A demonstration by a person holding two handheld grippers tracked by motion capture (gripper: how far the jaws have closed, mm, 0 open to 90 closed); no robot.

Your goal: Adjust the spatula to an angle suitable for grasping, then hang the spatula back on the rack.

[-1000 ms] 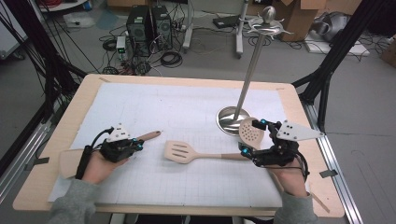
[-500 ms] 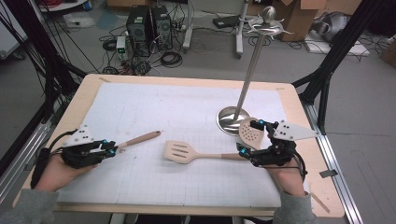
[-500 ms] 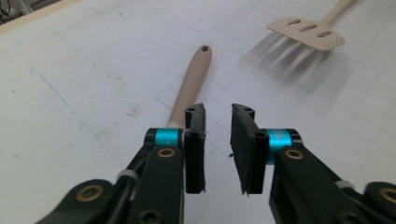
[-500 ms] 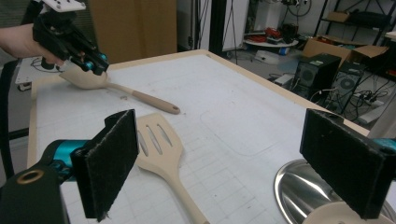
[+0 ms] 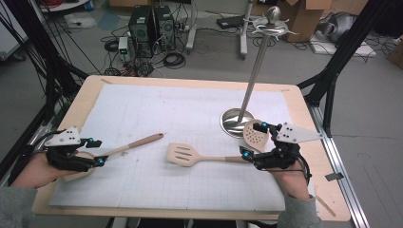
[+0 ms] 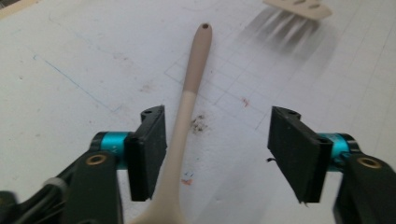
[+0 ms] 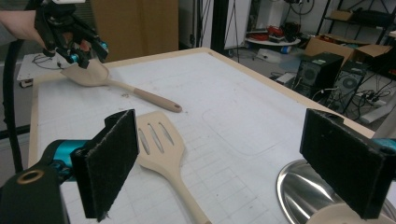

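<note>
The left gripper [image 5: 97, 152] sits at about eight o'clock on the table [image 5: 190, 81], over the bowl end of the wooden spoon [image 5: 128, 146]. Its jaws have just been opening and now stand wide: in the left gripper view the spoon's handle [image 6: 189, 100] runs up between them close to one pad, with clear daylight on the other side, so nothing is being pressed. That reads as a release. The spoon lies flat on the white mat [image 5: 190, 118], handle pointing toward two o'clock, probably set there to be out of the way near the table's edge.

The right gripper [image 5: 253, 141] waits at about four o'clock with its jaws spread wide and empty. The slotted spatula [image 5: 183, 154] lies just ahead of it, head toward nine o'clock and handle end under the jaws, handy for a grasp. Beside that gripper a round perforated skimmer [image 5: 253, 135] rests against the metal base of the hanging stand [image 5: 236, 121], whose pole [image 5: 254, 66] leans up toward its hooked top. I judge the utensils are staged near the stand because they belong on its hooks.
</note>
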